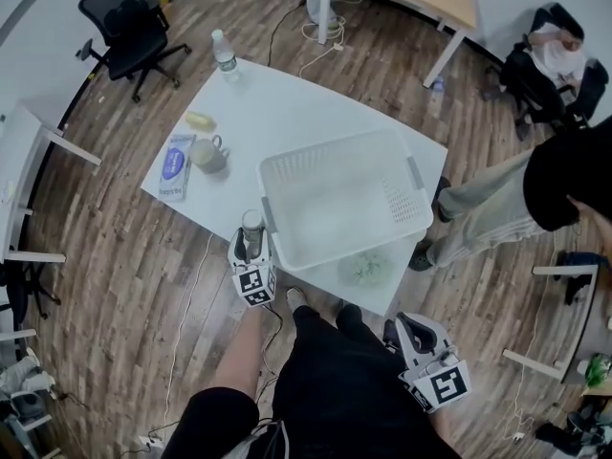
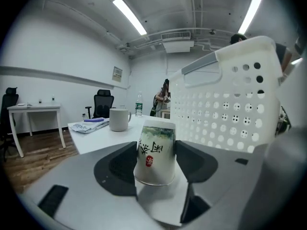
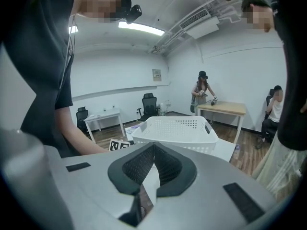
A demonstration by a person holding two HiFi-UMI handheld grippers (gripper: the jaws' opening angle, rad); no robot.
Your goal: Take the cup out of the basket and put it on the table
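Observation:
A white paper cup [image 2: 156,153] with a green band and red stamp stands upside down between my left gripper's [image 2: 154,166] black pads, which press on both its sides. In the head view the cup [image 1: 251,226] and left gripper [image 1: 251,242] are at the white table's [image 1: 287,103] front edge, just left of the white perforated basket [image 1: 277,175]. The basket wall [image 2: 230,104] rises close on the right of the cup. I cannot tell whether the cup touches the tabletop. My right gripper [image 1: 409,328] hangs low beside the person's leg, off the table, shut with nothing between its pads [image 3: 144,169].
A grey mug [image 1: 208,154], a tissue pack [image 1: 177,165], a yellow object [image 1: 200,120] and a water bottle [image 1: 225,55] occupy the table's left side. Something pale green [image 1: 365,268] lies at the table's near corner. A person [image 1: 535,189] stands to the right.

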